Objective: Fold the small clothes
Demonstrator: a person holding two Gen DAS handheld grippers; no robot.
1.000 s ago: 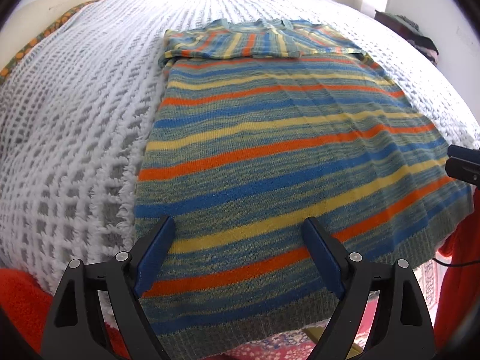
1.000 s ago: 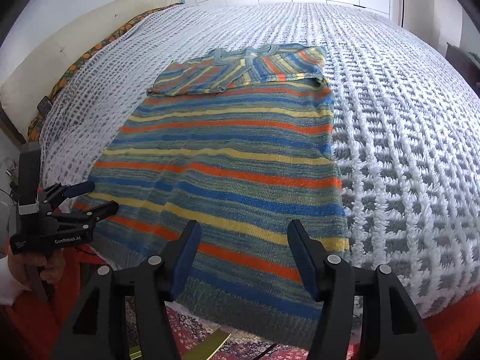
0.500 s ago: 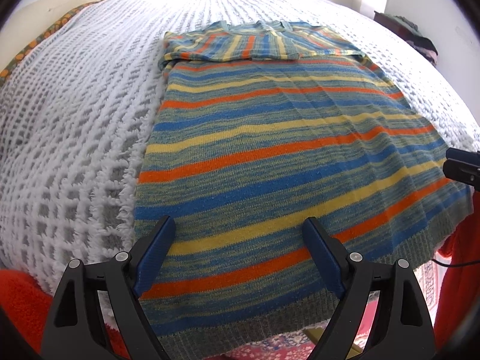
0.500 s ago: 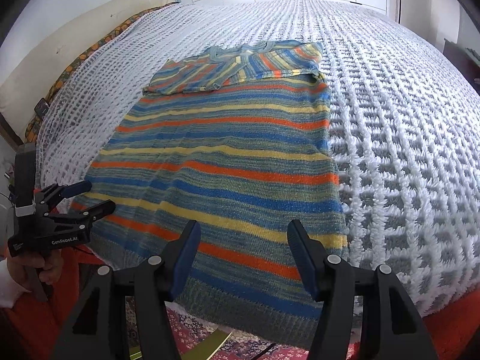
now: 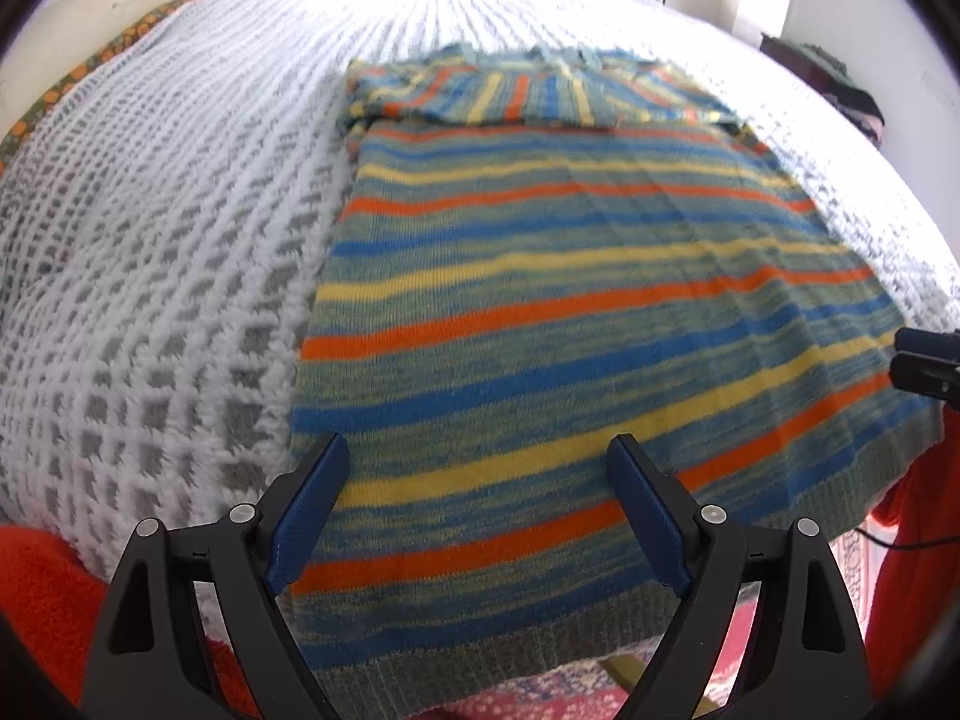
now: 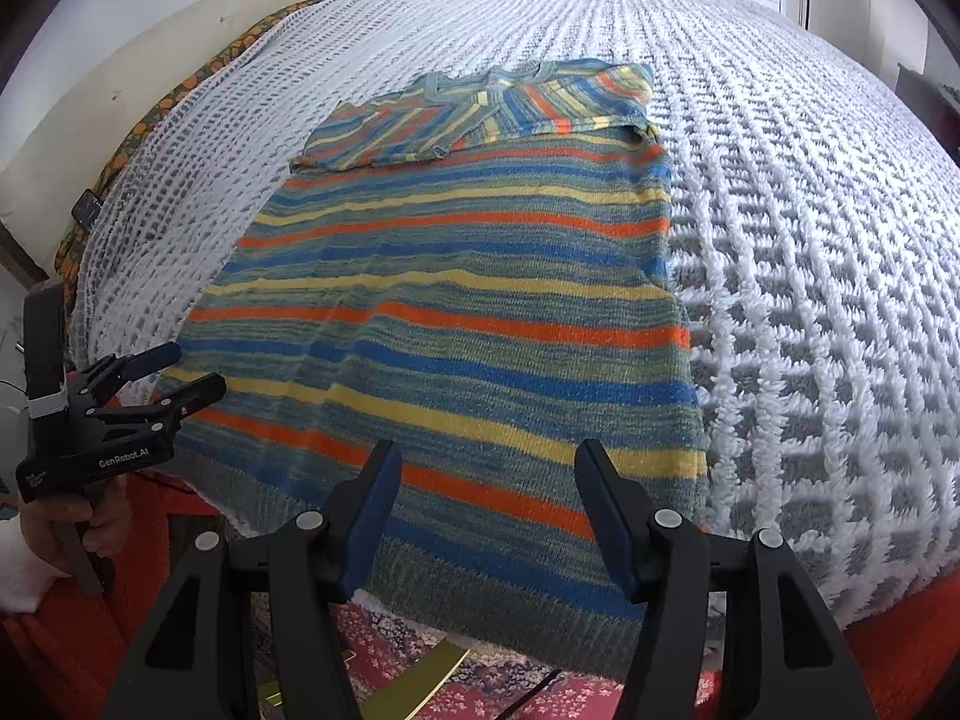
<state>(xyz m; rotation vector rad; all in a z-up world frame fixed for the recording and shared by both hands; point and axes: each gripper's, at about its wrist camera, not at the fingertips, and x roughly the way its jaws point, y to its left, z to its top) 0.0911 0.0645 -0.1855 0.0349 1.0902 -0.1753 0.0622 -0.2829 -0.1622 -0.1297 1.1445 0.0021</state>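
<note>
1. Left wrist view. My left tool (image 5: 477, 516) stands wide open and grips nothing; both blue pads hover above the near hem of the striped sweater (image 5: 576, 324). The sweater lies flat on the bed (image 5: 156, 252), on its white and grey waffle bedspread, the hem hanging just over the near edge. Its long axis runs straight away from the tool toward the collar, and the sleeves are already folded across the chest at the far end. The hem's left corner sits just beside my left pad.

2. Same view, right margin. The tip of my right tool (image 5: 927, 360) shows near the hem's right corner. No writing is legible here.

3. Right wrist view. My right tool (image 6: 486, 513) has its jaws parted to a moderate width, nothing between them, above the right half of the sweater (image 6: 456, 300) hem. The right corner lies just right of the tool.

4. Same view, left margin. A hand (image 6: 66, 531) holds my left tool (image 6: 177, 372) at the hem's left corner, jaws apart. Its body reads "GenRobot.AI".

5. Judgement. Each tool is nearest its own hem corner; the next fold likely carries the hem away along the long axis toward the collar.
</note>
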